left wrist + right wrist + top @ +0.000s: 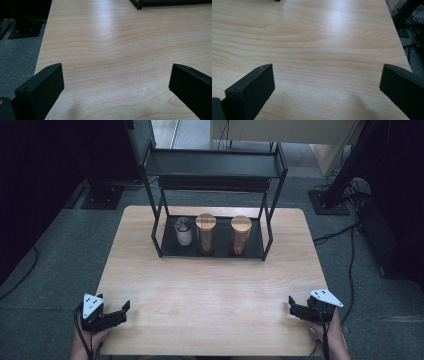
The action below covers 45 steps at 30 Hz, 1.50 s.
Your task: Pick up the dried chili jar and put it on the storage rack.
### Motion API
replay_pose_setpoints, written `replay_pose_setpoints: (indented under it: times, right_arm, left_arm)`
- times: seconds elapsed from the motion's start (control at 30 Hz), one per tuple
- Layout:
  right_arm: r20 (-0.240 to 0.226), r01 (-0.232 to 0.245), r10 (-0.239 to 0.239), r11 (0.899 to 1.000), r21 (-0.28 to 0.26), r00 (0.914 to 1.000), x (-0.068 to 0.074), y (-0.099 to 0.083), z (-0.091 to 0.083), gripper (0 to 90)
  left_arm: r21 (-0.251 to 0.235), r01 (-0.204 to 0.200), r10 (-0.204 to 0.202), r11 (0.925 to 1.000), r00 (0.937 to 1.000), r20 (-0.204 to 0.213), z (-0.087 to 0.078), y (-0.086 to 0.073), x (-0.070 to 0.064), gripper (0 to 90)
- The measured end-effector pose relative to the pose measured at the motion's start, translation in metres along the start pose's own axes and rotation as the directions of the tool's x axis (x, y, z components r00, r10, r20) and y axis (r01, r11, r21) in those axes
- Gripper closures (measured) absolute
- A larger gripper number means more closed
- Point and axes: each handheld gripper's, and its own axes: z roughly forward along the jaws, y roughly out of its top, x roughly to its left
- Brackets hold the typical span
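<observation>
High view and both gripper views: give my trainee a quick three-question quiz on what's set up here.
1. How many containers stand on the bottom shelf of the black rack?
2. True or false: the left gripper holds a jar.
3. Which container is shortest: A, the white jar; B, the middle canister; C, the right canister?

Key: 1. Three. 2. False; both the left gripper and the right gripper are open over the bare table. 3. A.

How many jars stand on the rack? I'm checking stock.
3, in a row on the rack's bottom shelf: small white jar left, wood-lidded jar middle, another right. None seems hidden.
</observation>
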Motion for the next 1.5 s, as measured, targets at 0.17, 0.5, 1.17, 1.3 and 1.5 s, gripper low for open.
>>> replay_pose_setpoints:
  times: [0.17,0.5,1.17,1.3,1.5]
  right_arm:
    - [0.006,-0.006,0.006,1.000,0.002,1.0000,-0.004,-0.002,-0.003,0.0]
    - [0.020,-0.018,0.018,1.000,0.005,0.9996,-0.015,-0.009,-0.010,0.0]
    - [0.058,-0.033,0.032,0.999,0.015,0.9978,-0.036,-0.020,-0.021,0.0]
    - [0.062,-0.034,0.033,0.999,0.018,0.9975,-0.039,-0.021,-0.023,0.0]
    - [0.078,-0.044,0.042,0.999,0.020,0.9960,-0.046,-0.025,-0.027,0.0]
  left_arm:
    - [0.000,-0.001,0.001,1.0000,1.0000,-0.001,0.000,0.000,0.000,0.0]
    - [-0.002,-0.002,0.002,1.0000,1.0000,-0.002,0.000,0.000,0.000,0.1]
    - [0.000,-0.004,0.004,1.0000,1.0000,-0.008,0.000,0.000,-0.001,0.1]
    - [0.000,-0.003,0.003,1.0000,1.0000,-0.008,0.000,0.000,-0.001,0.0]
    - [0.003,-0.003,0.003,1.0000,1.0000,-0.008,0.000,0.000,-0.001,0.1]
